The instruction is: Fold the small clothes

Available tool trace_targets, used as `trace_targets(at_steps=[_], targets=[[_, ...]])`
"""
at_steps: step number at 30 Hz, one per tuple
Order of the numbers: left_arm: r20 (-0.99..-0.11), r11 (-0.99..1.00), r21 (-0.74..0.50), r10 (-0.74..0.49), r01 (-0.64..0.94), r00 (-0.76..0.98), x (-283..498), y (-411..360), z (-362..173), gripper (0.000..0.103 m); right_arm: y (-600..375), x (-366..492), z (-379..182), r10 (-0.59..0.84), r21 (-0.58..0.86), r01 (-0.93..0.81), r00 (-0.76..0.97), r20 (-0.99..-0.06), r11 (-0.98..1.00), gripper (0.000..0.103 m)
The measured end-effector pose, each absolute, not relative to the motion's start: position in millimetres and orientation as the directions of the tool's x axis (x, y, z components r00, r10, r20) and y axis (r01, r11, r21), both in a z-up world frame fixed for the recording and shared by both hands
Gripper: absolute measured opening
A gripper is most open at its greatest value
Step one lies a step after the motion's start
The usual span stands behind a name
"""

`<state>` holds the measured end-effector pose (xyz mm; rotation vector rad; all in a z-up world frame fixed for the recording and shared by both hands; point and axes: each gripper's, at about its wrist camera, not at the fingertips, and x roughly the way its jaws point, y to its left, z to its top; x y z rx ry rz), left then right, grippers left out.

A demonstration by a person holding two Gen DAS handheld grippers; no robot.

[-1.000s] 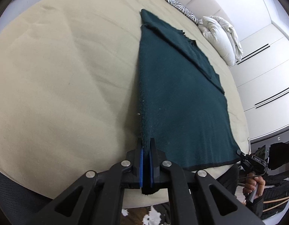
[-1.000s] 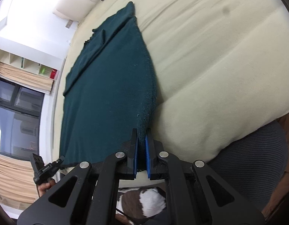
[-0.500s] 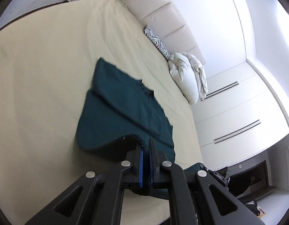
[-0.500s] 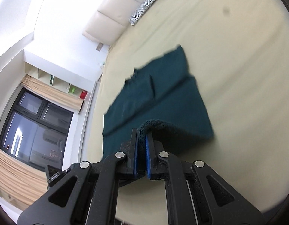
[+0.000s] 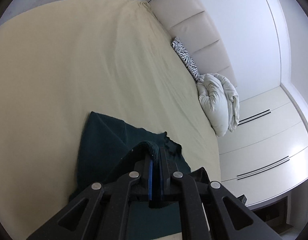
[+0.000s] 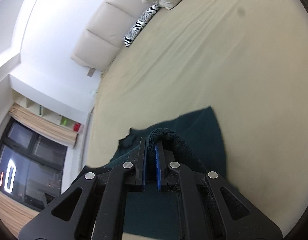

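A dark green knitted garment (image 5: 105, 138) lies on the cream bed (image 5: 73, 60), partly folded over itself. My left gripper (image 5: 155, 152) is shut on one corner of its near hem and holds it lifted over the far part. My right gripper (image 6: 150, 140) is shut on the other hem corner, also lifted, with the cloth (image 6: 200, 124) draped over its fingers. The garment's far edge lies flat on the bed in both views. The part beneath the grippers is hidden.
A white pillow (image 5: 216, 104) and a zebra-print cushion (image 5: 186, 56) lie at the padded headboard (image 5: 194, 30). White wardrobe doors (image 5: 264, 140) stand to the left gripper's right. A window (image 6: 23, 164) and shelves are at the left of the right wrist view.
Both grippers have lifted the near hem and carried it forward over the garment toward its far edge. The flat spread garment now shows doubled over, and the views tilted up toward the headboard.
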<state>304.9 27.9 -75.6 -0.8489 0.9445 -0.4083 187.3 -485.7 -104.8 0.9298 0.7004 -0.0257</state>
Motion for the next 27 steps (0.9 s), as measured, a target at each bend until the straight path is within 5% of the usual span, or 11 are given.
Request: trace_targets(at_steps=[6,9,13,14,15,27], targets=[[-0.627,0.656,-0.74,-0.592,-0.148,0.506,358,21,-140,0.008,-508,248,-157,0.229,0.687,0.414,0.733,-0.641,0.597,0.009],[-0.612,0.615,-0.768,-0.622,-0.179,0.488,366,24,-157,0.031,-517,260,-176,0.239,0.682,0.454,0.703,-0.67,0.573,0.013],[-0.6,0.647,-0.751,-0.585,-0.132,0.545,345,28,-135,0.062,-517,251,-172,0.214,0.686,0.418,0.74,-0.638,0.596,0.039],[-0.606,0.671,-0.733,-0.567,-0.115,0.558,338,26,-130,0.063,-515,247,-165,0.173,0.651,0.427,0.739,-0.651,0.627,0.057],[-0.614,0.698,-0.711,-0.552,-0.091,0.564,329,23,-125,0.063,-513,245,-162,0.153,0.634,0.431,0.738,-0.657,0.642,0.061],[-0.713,0.939,-0.331,-0.315,0.095,0.626,243,-36,-124,0.062,-433,180,-144,0.069,0.349,0.305,0.659,-0.749,0.886,0.06]])
